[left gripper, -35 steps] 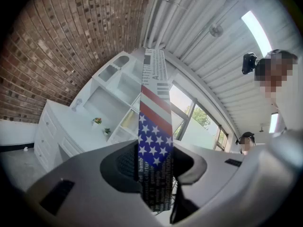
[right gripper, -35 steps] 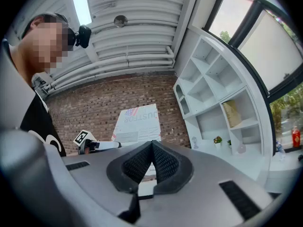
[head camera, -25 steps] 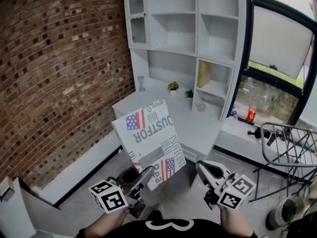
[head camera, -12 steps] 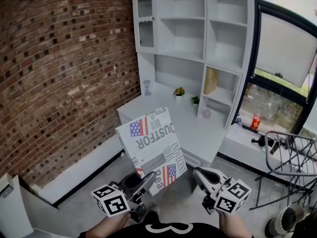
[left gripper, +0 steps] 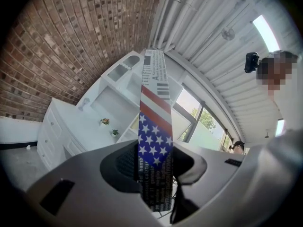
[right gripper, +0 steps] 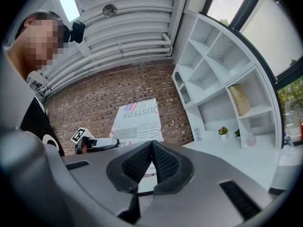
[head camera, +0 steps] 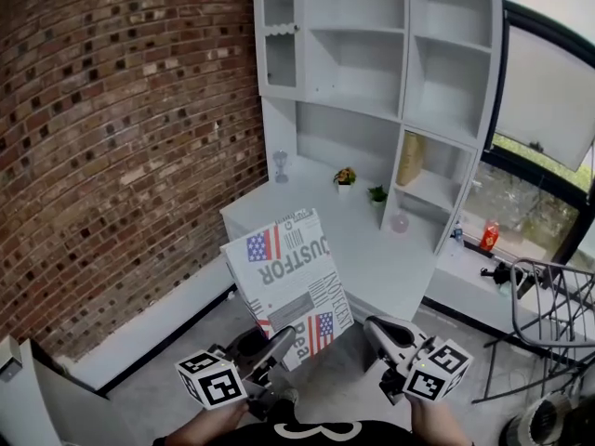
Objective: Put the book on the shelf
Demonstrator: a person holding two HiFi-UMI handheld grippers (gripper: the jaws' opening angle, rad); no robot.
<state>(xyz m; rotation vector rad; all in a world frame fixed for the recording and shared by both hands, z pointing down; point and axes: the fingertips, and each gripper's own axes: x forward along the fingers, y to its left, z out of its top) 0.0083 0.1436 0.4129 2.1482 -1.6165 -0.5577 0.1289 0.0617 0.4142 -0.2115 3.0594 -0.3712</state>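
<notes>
1. The left gripper (head camera: 276, 341) has its jaws pinching the book (head camera: 286, 272) by its near edge, holding it upright near the white shelf (head camera: 372, 110).
2. The right gripper (head camera: 379, 329), right of the book, has its jaws pressed together with nothing between them.

We see a brick wall (head camera: 112, 156) filling the left side. A clear glass goblet (head camera: 281, 165) stands near it. To its right, a small pot of orange flowers (head camera: 345, 177) sits just beside a green potted plant (head camera: 377, 194). A red can (head camera: 490, 235) stands by the window (head camera: 548, 91), near a wire rack (head camera: 553, 295).
</notes>
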